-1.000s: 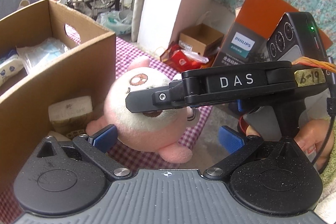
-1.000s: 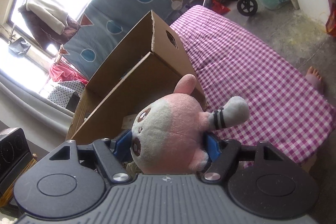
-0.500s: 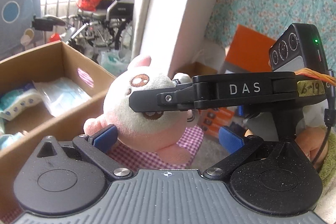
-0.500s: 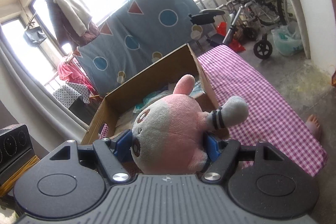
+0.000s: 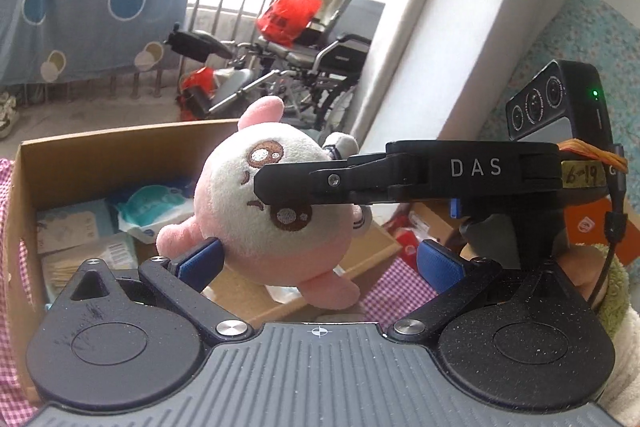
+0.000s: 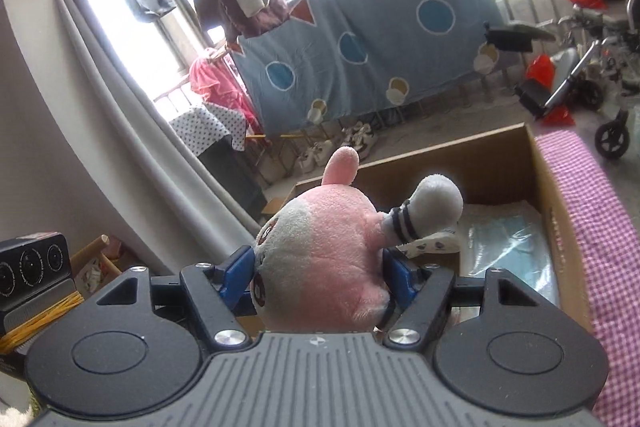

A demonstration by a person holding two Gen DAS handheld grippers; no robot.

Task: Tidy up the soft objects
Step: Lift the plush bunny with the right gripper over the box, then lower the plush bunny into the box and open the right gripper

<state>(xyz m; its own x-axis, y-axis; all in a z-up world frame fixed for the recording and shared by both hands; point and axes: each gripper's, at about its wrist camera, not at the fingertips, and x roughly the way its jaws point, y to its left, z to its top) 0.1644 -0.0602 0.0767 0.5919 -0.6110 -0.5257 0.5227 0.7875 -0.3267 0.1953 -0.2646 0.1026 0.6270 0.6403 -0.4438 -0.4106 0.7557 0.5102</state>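
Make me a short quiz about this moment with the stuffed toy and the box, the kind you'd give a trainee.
1. True or false: the round pink and white plush toy is clamped between the blue fingers of the right gripper.
2. Which is the left gripper doing? A) squeezing the toy B) standing open, one finger beside the toy C) holding a bottle
3. Fill in: behind the toy stands an open brown ____ box with soft packets inside.

Key: 1 true; 2 B; 3 cardboard.
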